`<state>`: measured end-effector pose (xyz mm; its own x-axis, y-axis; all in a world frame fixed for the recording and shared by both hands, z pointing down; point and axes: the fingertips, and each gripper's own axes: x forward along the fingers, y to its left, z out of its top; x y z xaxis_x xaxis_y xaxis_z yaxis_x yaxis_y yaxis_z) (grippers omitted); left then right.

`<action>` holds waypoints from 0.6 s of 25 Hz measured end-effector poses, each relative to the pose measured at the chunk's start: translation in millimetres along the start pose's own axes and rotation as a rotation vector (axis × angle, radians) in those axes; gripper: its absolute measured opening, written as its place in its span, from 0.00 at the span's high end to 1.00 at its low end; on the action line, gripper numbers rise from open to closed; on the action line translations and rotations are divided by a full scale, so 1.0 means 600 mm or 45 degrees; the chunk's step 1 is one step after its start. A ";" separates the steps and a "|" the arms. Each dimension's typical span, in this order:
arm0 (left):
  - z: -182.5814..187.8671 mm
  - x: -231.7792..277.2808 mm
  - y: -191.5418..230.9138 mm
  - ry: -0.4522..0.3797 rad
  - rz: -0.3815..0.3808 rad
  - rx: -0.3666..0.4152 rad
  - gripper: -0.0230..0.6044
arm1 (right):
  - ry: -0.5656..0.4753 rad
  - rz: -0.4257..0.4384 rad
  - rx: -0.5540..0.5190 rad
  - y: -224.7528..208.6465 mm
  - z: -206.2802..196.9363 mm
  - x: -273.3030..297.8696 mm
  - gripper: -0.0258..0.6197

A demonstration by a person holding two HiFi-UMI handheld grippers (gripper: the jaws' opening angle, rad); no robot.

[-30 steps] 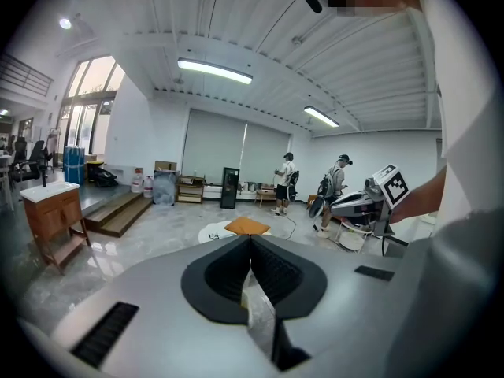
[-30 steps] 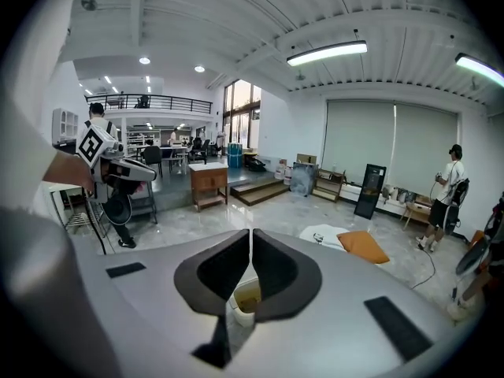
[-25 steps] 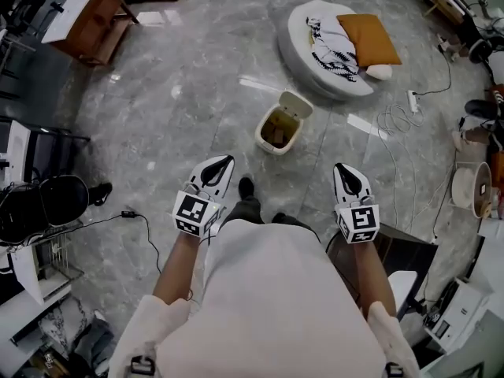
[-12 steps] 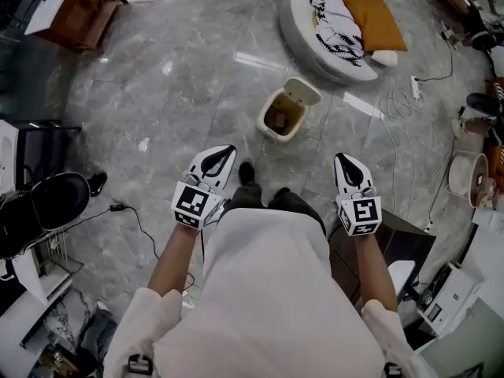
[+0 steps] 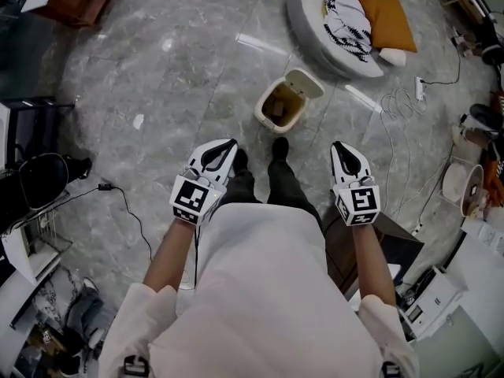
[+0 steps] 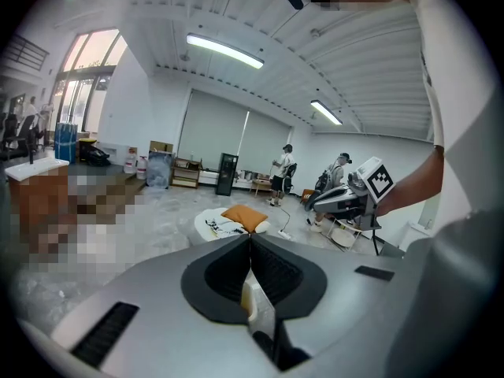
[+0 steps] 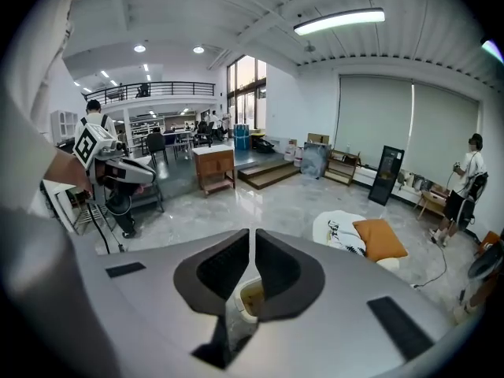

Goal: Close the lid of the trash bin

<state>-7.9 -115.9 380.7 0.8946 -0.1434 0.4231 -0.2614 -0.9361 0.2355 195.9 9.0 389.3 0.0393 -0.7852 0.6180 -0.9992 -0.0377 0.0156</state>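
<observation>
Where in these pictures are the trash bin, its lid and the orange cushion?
trash bin (image 5: 276, 124): head view, on its near white wall.
lid (image 5: 307, 83): head view, middle of the open flap.
orange cushion (image 5: 385, 20): head view, middle of its top face.

No letters, digits, brand names or signs can be read in any view. The only printed marks are black-and-white square code patterns. In the head view one stands on the marker cube (image 5: 191, 198) of the left gripper (image 5: 228, 142), at 7 o'clock from the trash bin (image 5: 285, 105). Another stands on the cube of the right gripper (image 5: 339, 145), at 5 o'clock from the bin.
</observation>
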 end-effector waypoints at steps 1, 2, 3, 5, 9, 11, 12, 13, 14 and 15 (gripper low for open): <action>-0.001 0.007 -0.002 0.001 0.009 -0.005 0.94 | 0.006 0.016 -0.001 -0.007 -0.002 0.007 0.91; -0.002 0.013 -0.003 0.005 0.020 -0.011 0.94 | 0.013 0.034 -0.001 -0.013 -0.003 0.014 0.91; -0.003 0.019 -0.004 0.009 0.033 -0.018 0.94 | 0.020 0.053 0.000 -0.019 -0.004 0.021 0.91; -0.002 0.032 -0.007 0.015 0.052 -0.034 0.94 | 0.034 0.090 -0.007 -0.033 -0.006 0.037 0.91; -0.006 0.063 -0.014 0.015 0.100 -0.080 0.94 | 0.063 0.156 -0.033 -0.066 -0.016 0.071 0.91; -0.014 0.077 -0.016 0.017 0.127 -0.101 0.93 | 0.084 0.187 -0.041 -0.080 -0.026 0.088 0.90; -0.018 0.083 -0.019 0.018 0.139 -0.112 0.93 | 0.098 0.205 -0.047 -0.086 -0.033 0.097 0.90; -0.022 0.090 -0.023 0.019 0.148 -0.124 0.93 | 0.114 0.225 -0.055 -0.092 -0.040 0.105 0.88; -0.025 0.098 -0.026 0.021 0.157 -0.136 0.94 | 0.132 0.244 -0.063 -0.098 -0.047 0.115 0.86; -0.029 0.105 -0.029 0.024 0.167 -0.146 0.93 | 0.150 0.260 -0.071 -0.105 -0.055 0.125 0.82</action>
<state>46.7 -103.1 418.8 0.8436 -0.2549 0.4725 -0.4160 -0.8668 0.2750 261.3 -27.5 460.6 -0.1619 -0.6956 0.6999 -0.9855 0.1511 -0.0777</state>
